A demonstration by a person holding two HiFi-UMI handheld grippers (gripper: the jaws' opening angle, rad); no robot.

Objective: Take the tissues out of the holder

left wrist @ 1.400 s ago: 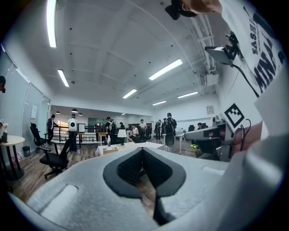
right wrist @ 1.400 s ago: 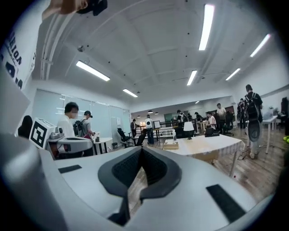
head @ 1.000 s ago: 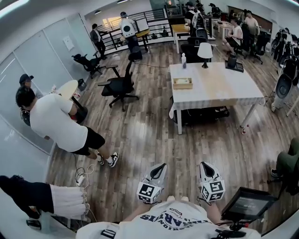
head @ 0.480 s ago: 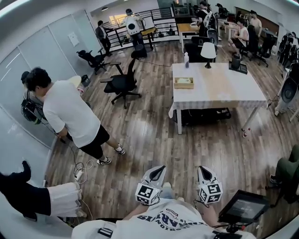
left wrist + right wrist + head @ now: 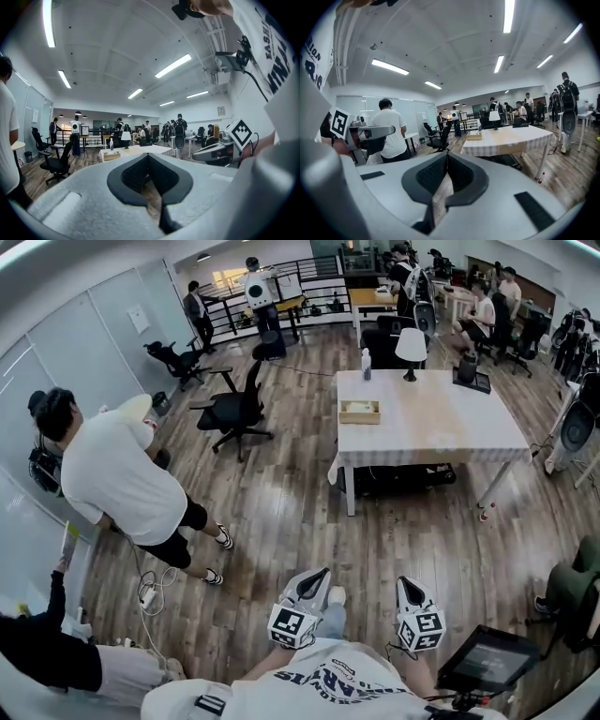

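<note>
The tissue holder point(image 5: 360, 412), a low wooden box, stands near the left edge of a white-clothed table point(image 5: 441, 432) across the room. It also shows small and distant in the left gripper view point(image 5: 111, 156) and the right gripper view point(image 5: 474, 137). My left gripper point(image 5: 320, 575) and right gripper point(image 5: 404, 582) are held close to my body over the wood floor, far from the table. Both point forward toward it. Each one's jaws point(image 5: 148, 157) point(image 5: 446, 157) meet at the tips, shut with nothing between them.
A lamp point(image 5: 411, 343), a bottle point(image 5: 367, 362) and a dark item stand on the table's far side. A black office chair point(image 5: 234, 413) is left of the table. A person in a white shirt point(image 5: 112, 474) bends at the left wall. A screen point(image 5: 487, 657) hangs at my right.
The person in the white shirt has shifted about by the left wall, and the view has moved a little. Both grippers stay shut in the same place near my body.
</note>
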